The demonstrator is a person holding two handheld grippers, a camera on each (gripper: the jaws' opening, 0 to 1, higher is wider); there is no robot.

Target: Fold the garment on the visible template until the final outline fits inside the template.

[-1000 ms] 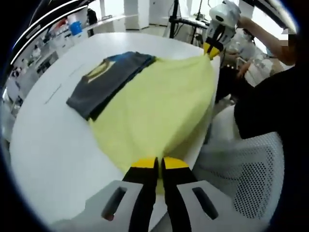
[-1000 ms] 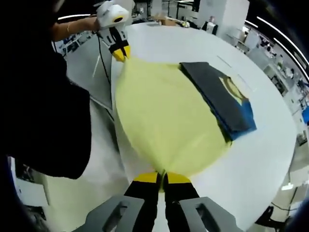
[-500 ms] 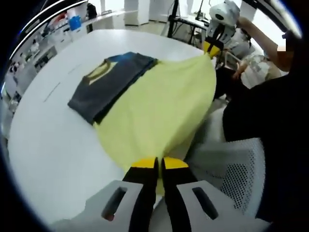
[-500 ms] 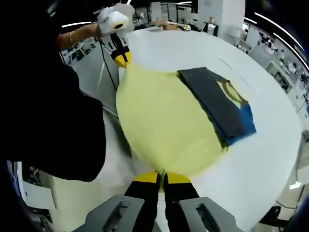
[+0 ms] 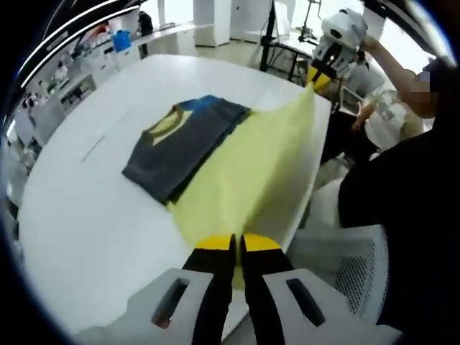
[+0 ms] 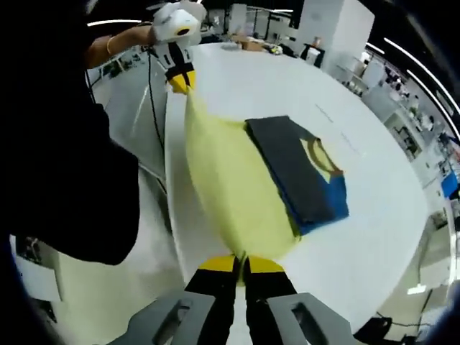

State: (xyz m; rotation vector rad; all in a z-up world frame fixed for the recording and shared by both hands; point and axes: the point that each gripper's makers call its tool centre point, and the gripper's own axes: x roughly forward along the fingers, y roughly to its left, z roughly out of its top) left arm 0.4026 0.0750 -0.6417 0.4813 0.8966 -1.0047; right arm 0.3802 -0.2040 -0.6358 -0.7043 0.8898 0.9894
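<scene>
At the near edge of the white table (image 5: 86,215), left gripper (image 5: 236,243) pinched tight on one corner of the yellow garment (image 5: 248,180), right gripper (image 6: 239,263) pinched on the opposite corner. Between them, cloth stretched taut and lifted above the table edge. Just beyond, touching the yellow fabric, folded dark garment (image 6: 298,172) flat on the tabletop.

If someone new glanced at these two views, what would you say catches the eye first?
The bright yellow garment dominates: it hangs stretched between the left claw and the right claw, each shut on an end of it, above the near edge of the white table. Just beyond it, a folded dark grey garment with a yellow collar and a blue patch lies flat on the table.
</scene>
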